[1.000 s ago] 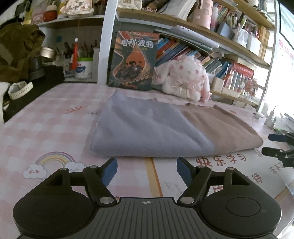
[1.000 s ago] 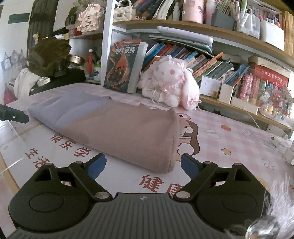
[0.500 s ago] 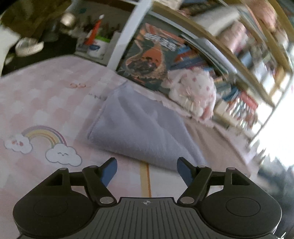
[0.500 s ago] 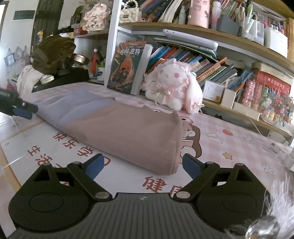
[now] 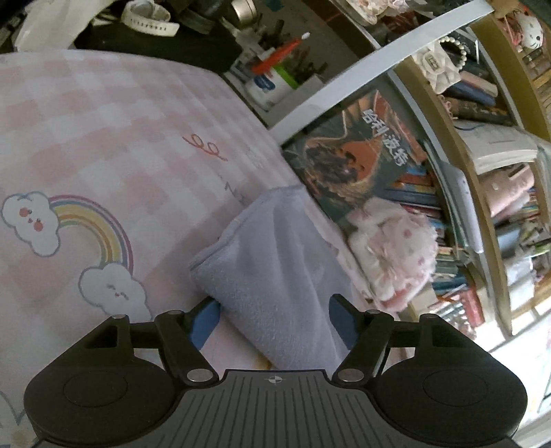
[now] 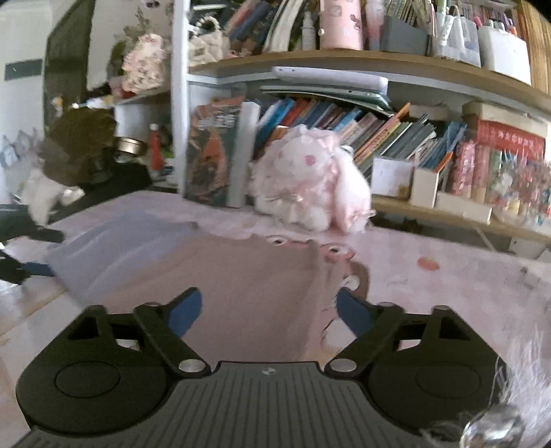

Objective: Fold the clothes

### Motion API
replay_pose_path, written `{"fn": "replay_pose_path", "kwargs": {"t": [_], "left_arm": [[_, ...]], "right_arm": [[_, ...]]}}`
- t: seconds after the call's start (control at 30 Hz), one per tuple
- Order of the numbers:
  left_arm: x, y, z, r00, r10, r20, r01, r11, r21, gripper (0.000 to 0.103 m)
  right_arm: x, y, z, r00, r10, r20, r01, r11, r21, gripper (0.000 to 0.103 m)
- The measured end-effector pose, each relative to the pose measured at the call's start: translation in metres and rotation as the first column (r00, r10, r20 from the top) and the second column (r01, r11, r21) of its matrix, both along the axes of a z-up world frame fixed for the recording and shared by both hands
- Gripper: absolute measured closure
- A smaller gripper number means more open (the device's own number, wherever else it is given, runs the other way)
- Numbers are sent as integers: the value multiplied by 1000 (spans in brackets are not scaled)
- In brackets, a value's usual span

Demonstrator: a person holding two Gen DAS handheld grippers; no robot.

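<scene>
A folded garment lies flat on the pink checked table mat point(image 5: 103, 138); its left half is lavender point(image 5: 275, 275) and its right half is dusty pink-brown point(image 6: 261, 282). My left gripper point(image 5: 273, 325) is open, rolled to one side, with the lavender end's near corner between its blue fingers point(image 5: 204, 322). My right gripper point(image 6: 268, 315) is open, straddling the pink-brown end near its right edge. The left gripper also shows at the far left of the right wrist view point(image 6: 24, 265).
A pink-white plush toy point(image 6: 310, 182) and an upright book point(image 5: 358, 165) stand at the table's back edge below crowded shelves point(image 6: 378, 69). A black case with a white watch point(image 5: 148, 20) and a pen cup point(image 5: 272, 82) sit at the back left.
Both grippers have moved forward onto the garment's two ends. The left gripper has rolled and turned towards the lavender corner. Both stay open.
</scene>
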State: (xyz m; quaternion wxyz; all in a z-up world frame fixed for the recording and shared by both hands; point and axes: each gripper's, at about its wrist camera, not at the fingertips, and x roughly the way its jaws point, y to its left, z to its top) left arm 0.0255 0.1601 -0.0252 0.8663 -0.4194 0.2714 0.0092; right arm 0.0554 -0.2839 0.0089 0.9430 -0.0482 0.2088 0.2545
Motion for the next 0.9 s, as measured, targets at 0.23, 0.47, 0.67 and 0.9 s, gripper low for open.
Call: {"fn": "replay_pose_path", "kwargs": {"t": [0.23,0.47,0.67,0.9], "left_arm": [[9,5,0,997,68,-36,-68,998,0,60],[18,19,-16,984,169,-57,-175,973,-147,84],[12,-19,24,978,65,196,-81,994,71,93],[23,-6,12,992,100,82,-100,995,-7,91]], "right_arm": [[49,5,-11,996,-4,-89,-2,998,-69,69],[64,7,-30,988,26,-153,-39,996,-86,74],[66,5,-32,987,34,-159,-45,997,-66,74],[66,3,-33,986,38,-162,-47,998,-50,74]]}}
